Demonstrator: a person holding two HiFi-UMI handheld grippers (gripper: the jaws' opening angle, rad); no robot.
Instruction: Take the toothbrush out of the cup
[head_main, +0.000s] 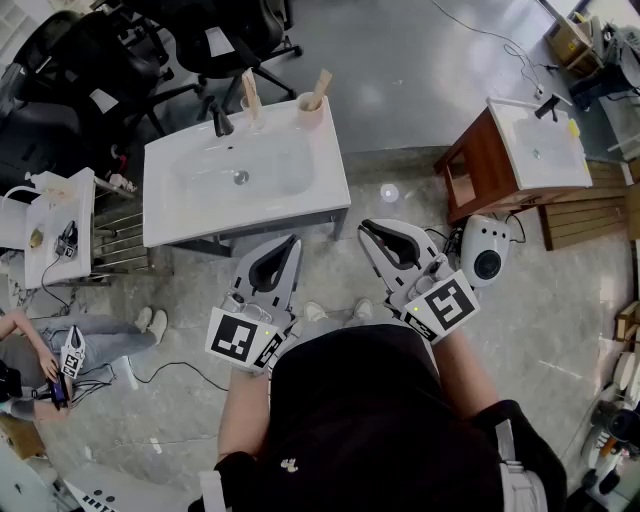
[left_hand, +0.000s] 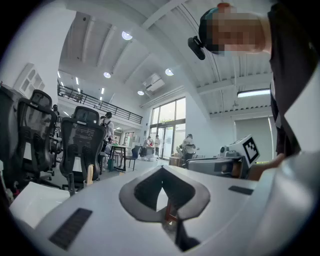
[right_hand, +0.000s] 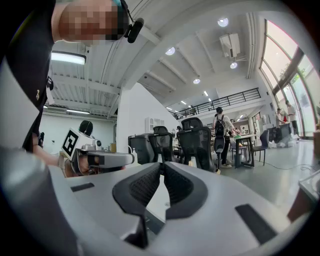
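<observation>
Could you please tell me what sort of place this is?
Probably a lab or test space, not a bathroom: a freestanding washbasin on bare concrete floor, office chairs behind it, another basin on a wooden cabinet.

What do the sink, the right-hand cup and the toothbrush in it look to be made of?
Sink: glossy white with soft highlights, likely ceramic.
Cup: pale beige and matte, perhaps ceramic or plastic; too small to tell.
Toothbrush: plain tan handle, which looks like wood or bamboo.
</observation>
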